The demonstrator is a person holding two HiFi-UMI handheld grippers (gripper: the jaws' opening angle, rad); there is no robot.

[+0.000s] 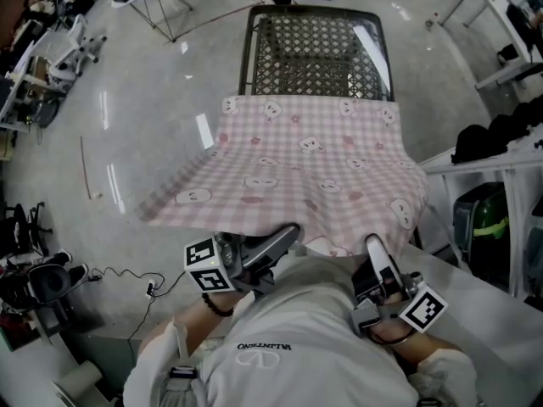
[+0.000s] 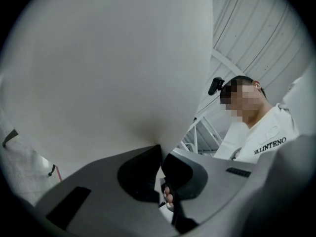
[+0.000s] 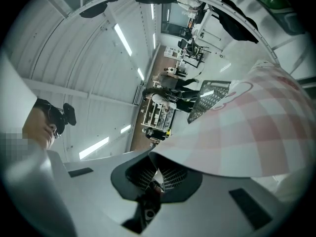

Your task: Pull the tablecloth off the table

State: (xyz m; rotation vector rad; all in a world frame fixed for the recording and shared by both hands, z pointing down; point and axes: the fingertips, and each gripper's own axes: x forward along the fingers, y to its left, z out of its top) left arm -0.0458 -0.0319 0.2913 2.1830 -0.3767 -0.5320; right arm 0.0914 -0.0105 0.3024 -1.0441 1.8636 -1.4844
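Observation:
The pink checked tablecloth (image 1: pixel 305 168) with small pig prints hangs stretched between the mesh-topped table (image 1: pixel 314 45) and me. Its far edge lies partway down the tabletop, leaving bare mesh behind it. My left gripper (image 1: pixel 291 231) is shut on the cloth's near edge at the left. My right gripper (image 1: pixel 372 244) is shut on the near edge at the right. In the left gripper view the cloth's pale underside (image 2: pixel 113 68) fills most of the picture and runs into the pinched left gripper (image 2: pixel 159 151). In the right gripper view the checked cloth (image 3: pixel 247 127) rises from the closed right gripper (image 3: pixel 154 163).
A white table edge and shelf frame (image 1: pixel 475 164) with dark bags (image 1: pixel 492 138) stand close on the right. Chairs and gear (image 1: pixel 42 278) crowd the left, with a cable (image 1: pixel 127 278) on the grey floor. A folding stand (image 1: pixel 161 7) is at the far left.

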